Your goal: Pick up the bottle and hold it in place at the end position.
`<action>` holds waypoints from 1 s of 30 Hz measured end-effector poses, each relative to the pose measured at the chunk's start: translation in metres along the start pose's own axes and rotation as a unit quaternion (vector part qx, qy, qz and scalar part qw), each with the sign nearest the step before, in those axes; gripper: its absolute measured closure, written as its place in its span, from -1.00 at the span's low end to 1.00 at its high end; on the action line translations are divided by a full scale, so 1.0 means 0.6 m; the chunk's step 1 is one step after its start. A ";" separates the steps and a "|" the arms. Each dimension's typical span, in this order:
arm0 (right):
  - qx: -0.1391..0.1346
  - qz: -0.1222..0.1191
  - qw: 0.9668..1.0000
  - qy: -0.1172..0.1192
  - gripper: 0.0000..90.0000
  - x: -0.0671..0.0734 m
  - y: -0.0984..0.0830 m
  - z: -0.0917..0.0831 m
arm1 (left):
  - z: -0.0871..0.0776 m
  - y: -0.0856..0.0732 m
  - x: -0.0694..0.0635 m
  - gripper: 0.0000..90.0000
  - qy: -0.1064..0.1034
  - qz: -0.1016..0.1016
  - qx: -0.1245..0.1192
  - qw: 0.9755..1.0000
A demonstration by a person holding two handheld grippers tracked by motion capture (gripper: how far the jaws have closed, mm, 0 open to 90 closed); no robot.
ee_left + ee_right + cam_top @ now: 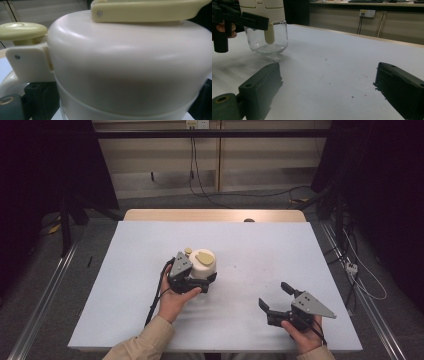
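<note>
Jar [204, 264] gripped at the cream lid by left tool [197, 281].
Best kept upright, squeezed evenly; right tool [274, 296] wide open, empty, resting apart on surface [150, 245].

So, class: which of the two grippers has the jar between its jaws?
The left gripper: its jaws sit either side of the cream-lidded glass jar. The right gripper rests apart near the table's front edge, jaws open on nothing.
</note>
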State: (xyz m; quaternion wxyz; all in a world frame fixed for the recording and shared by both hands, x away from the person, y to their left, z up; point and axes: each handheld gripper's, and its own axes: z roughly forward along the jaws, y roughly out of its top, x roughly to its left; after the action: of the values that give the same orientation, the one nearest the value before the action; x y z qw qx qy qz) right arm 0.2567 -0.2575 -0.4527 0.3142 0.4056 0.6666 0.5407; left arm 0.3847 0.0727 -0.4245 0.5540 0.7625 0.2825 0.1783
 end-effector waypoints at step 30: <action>-0.001 0.003 1.000 0.001 -0.87 0.000 0.000 -0.001 | 0.025 0.007 0.008 -0.88 0.002 -0.002 -0.007 1.000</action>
State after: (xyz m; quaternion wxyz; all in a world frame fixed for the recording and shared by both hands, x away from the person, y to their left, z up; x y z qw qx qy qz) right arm 0.2563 -0.2580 -0.4524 0.3123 0.4066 0.6653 0.5427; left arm 0.3985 0.0636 -0.4256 0.5592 0.7576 0.2842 0.1806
